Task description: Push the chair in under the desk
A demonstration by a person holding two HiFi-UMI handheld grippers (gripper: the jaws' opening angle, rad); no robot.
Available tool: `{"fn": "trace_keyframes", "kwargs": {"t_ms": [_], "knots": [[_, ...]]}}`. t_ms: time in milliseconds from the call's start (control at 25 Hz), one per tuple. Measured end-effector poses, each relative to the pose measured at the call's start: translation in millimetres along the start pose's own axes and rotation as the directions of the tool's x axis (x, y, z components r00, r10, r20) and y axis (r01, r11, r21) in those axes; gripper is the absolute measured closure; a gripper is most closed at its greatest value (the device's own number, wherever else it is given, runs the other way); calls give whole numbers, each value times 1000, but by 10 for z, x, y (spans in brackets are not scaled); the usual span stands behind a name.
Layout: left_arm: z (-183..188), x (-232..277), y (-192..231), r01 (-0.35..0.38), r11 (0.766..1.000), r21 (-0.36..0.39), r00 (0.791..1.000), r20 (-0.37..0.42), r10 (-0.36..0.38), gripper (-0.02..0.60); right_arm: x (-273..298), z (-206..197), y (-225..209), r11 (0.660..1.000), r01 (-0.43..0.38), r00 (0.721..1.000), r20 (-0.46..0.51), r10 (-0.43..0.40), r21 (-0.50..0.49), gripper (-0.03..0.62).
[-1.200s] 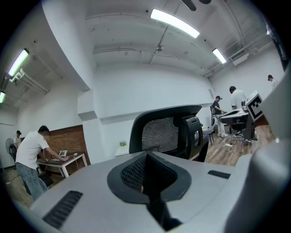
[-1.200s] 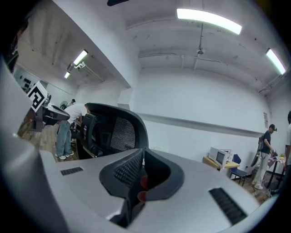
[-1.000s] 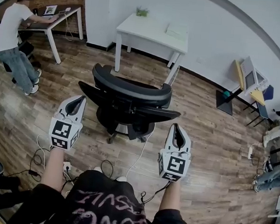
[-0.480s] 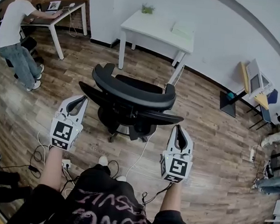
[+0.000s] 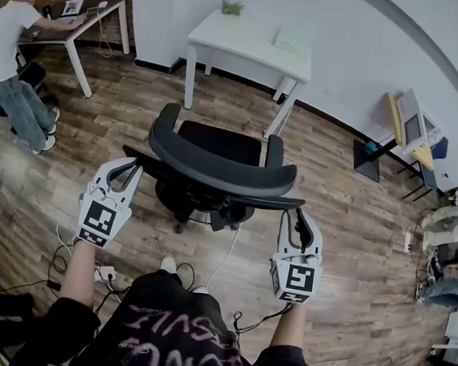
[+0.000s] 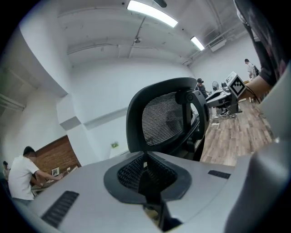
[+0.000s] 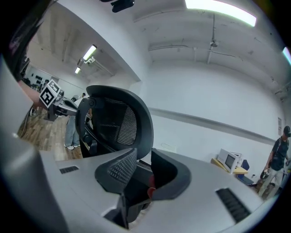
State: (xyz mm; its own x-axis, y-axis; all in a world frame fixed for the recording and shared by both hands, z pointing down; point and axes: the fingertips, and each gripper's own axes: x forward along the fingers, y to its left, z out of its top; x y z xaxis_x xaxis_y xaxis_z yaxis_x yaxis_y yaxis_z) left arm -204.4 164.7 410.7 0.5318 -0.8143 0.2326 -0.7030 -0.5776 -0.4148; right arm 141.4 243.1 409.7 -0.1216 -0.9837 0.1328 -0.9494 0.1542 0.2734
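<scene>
The chair [image 5: 216, 149] is flanked from behind — left gripper [image 5: 125, 169] shut, right gripper [image 5: 298, 219] just opening on nothing — with the worktop [image 5: 241, 40] straight beyond.

1. Chair [image 5: 215, 157]: black, on the wood floor [image 5: 352, 229], seat facing the white desk [image 5: 249, 40], apart from it.
2. Left gripper [image 5: 132, 166]: jaws together, tip at the chair's left arm.
3. Right gripper [image 5: 294, 216]: jaws just opening, nothing between them, tip beside the chair's right arm.
4. Plant [image 5: 231, 7]: at the desk's far edge.
</scene>
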Motion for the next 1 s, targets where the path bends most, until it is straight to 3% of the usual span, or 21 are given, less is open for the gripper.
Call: {"fn": "trace_keyframes", "kwargs": {"t_ms": [240,680,1000], "knots": [[-124,104,1,91,991,103,995,-47,-86,550,76,-18,97,998,-27,999,-46,25,-52,443],[-211,184,-60,218,947,237,974,-112,-196,403,138,-164,323,952,-164,974,-198,114,-259,358],[-269,263,-195,302,884,358,947,-224,-232,376,222,-253,226,899,-241,954,-258,151,-365,350]]}}
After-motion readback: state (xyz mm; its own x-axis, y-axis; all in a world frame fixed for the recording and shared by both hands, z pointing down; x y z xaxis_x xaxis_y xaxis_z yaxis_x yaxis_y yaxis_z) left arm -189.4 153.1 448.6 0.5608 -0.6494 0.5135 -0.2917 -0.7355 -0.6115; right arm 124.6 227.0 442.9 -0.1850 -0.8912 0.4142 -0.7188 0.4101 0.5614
